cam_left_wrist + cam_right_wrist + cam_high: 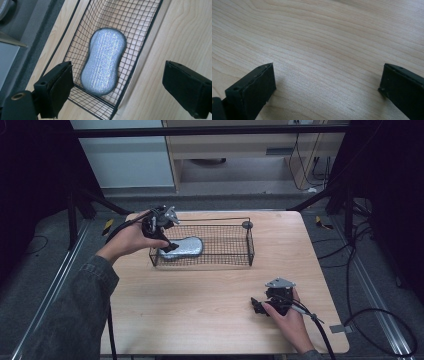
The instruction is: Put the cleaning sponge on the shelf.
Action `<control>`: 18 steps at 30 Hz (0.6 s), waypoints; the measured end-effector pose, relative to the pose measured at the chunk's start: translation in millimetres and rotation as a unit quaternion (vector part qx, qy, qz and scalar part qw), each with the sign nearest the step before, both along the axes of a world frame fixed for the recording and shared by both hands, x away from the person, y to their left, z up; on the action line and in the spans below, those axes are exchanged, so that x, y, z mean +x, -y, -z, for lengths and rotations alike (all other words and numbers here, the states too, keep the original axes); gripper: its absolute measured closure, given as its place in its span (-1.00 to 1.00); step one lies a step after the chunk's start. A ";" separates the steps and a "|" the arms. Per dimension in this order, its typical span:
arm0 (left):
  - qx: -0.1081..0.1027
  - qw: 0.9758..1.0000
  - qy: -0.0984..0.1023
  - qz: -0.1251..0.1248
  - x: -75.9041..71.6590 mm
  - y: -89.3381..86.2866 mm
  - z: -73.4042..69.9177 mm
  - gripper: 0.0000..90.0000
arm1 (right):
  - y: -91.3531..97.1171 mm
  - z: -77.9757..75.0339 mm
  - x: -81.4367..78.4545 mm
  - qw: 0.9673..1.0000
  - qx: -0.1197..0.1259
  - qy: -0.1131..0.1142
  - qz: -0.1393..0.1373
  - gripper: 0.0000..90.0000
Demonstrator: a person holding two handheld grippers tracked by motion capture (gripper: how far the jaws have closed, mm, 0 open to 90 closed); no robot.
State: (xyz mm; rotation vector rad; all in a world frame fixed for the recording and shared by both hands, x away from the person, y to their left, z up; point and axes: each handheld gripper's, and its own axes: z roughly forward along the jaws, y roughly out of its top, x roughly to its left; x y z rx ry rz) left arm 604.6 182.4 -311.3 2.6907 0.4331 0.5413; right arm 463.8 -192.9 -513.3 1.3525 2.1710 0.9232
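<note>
Near you at five o'clock, your right gripper (259,306) rests on the table (200,310), jaws spread, holding nothing. Farther, at eleven o'clock, your left gripper (167,246) hangs wide open over the silver sponge (103,61) lying in the wire basket (140,53); descend crooked and a jaw likely snags mesh.

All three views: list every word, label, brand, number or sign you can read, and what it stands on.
None can be read. The silver scrub pad, the black wire basket, the wooden table and both grippers, left and right, carry no visible print.
</note>
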 end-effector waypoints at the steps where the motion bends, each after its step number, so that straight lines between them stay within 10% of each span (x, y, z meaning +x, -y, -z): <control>1: 0.003 1.000 0.000 0.000 -1.7 -0.1 -0.8 -0.80 | 0.0 0.0 0.0 1.000 0.000 0.000 0.000 -0.99; 18: -0.031 0.999 -0.006 -0.017 -35.6 -7.2 -0.5 -0.86 | 0.0 -0.1 0.0 1.000 -0.001 0.000 0.000 -0.99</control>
